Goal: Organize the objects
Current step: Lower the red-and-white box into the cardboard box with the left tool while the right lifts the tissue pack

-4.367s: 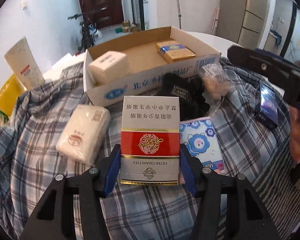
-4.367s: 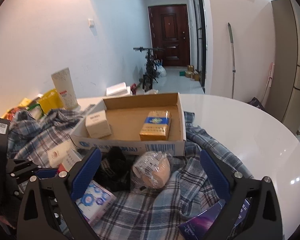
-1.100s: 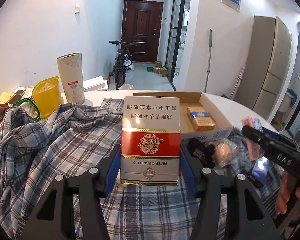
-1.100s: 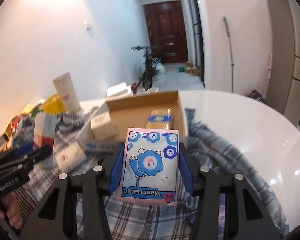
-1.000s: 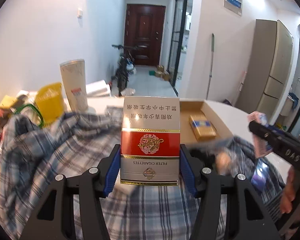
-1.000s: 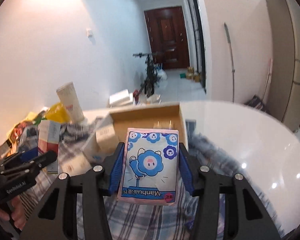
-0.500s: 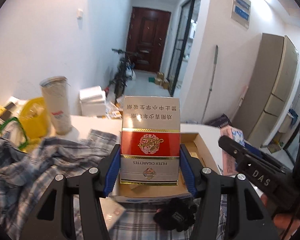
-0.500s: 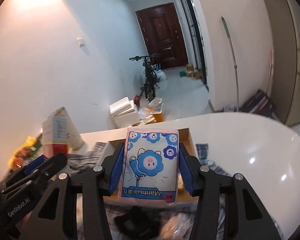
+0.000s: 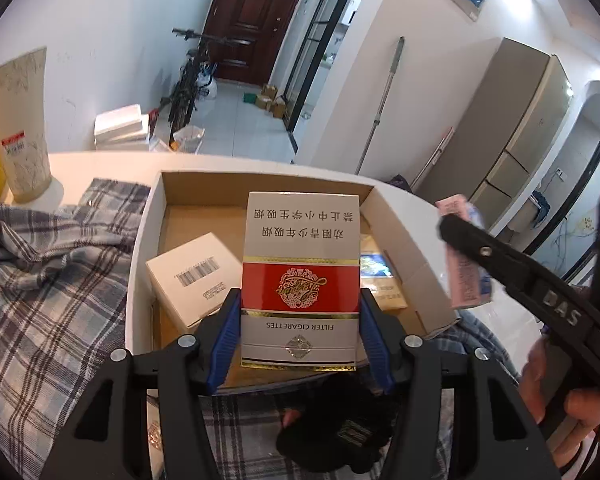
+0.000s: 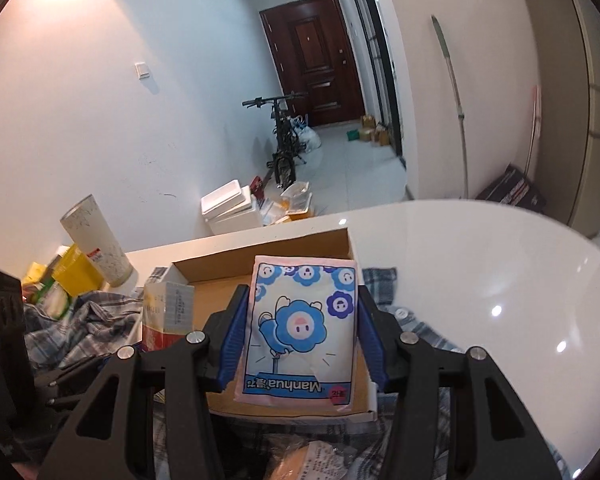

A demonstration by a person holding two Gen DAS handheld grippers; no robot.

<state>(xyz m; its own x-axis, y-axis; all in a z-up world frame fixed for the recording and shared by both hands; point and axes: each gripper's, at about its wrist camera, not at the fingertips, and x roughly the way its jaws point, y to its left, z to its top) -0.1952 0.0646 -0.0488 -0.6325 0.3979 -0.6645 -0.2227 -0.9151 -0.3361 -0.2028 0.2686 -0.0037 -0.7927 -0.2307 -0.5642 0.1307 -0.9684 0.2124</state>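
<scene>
The left gripper (image 9: 299,322) clamps a red-and-white cigarette carton (image 9: 300,280), held over the open cardboard box (image 9: 152,216) on the desk (image 10: 480,260). The right gripper (image 10: 298,338) clamps a blue-flowered tissue pack (image 10: 300,332) over the same box, near its right wall.

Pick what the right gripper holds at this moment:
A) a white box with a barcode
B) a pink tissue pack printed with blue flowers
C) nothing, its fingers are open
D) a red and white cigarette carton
B: in the right wrist view the right gripper is clamped on the pink tissue pack over the cardboard box; the cigarette carton is in the left gripper.
</scene>
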